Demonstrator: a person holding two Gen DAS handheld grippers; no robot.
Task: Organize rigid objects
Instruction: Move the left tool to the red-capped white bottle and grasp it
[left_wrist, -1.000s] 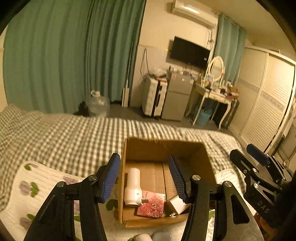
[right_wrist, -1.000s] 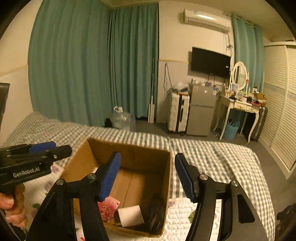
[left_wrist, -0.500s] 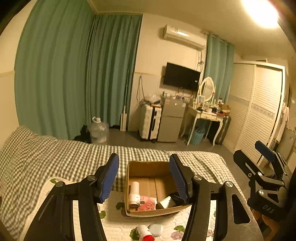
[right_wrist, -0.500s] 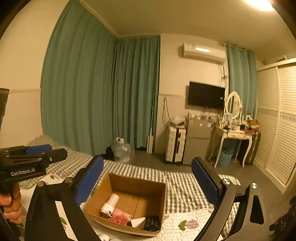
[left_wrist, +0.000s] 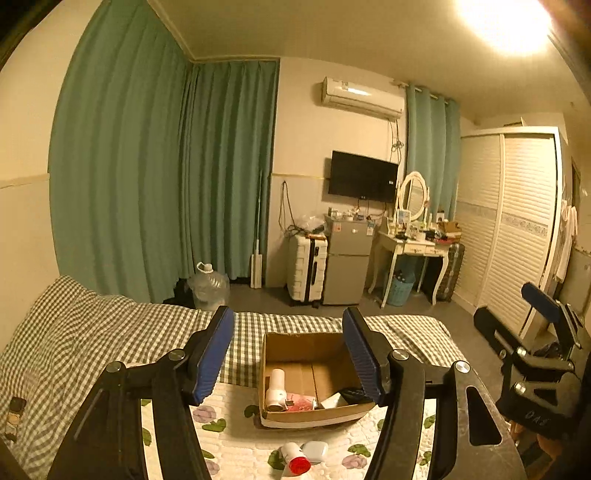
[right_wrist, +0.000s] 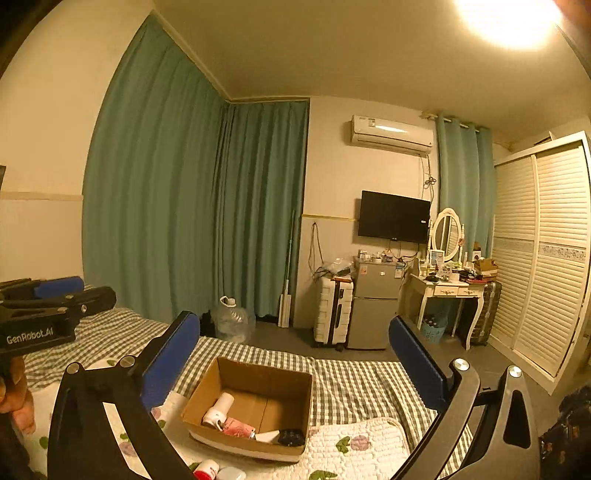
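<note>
We had pulled both gripper units, left gripper (left_wrist: 288, 354) and right gripper (right_wrist: 295, 362), up and back from the box (left_wrist: 314, 417), jaws apart and empty, right spread wider; a red-capped bottle (left_wrist: 293, 458) below still awaited packing.

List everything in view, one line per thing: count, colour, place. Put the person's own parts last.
cardboard box: 1, brown, open, on the floral quilt
white bottle: 1, lying in the box at its left side
red packet: 1, in the box beside the white bottle
black item: 1, in the box's near right corner; kind unclear
red-capped bottle: 1, white, on the quilt in front of the box
pale case: 1, light blue, touching the red-capped bottle
floral quilt: 1, white, over the checked bedspread
water jug: 1, clear, on the floor by the green curtains
left gripper: 1, black with blue pads, jaws open, empty
right gripper: 1, same colours, jaws wide open, empty
</note>
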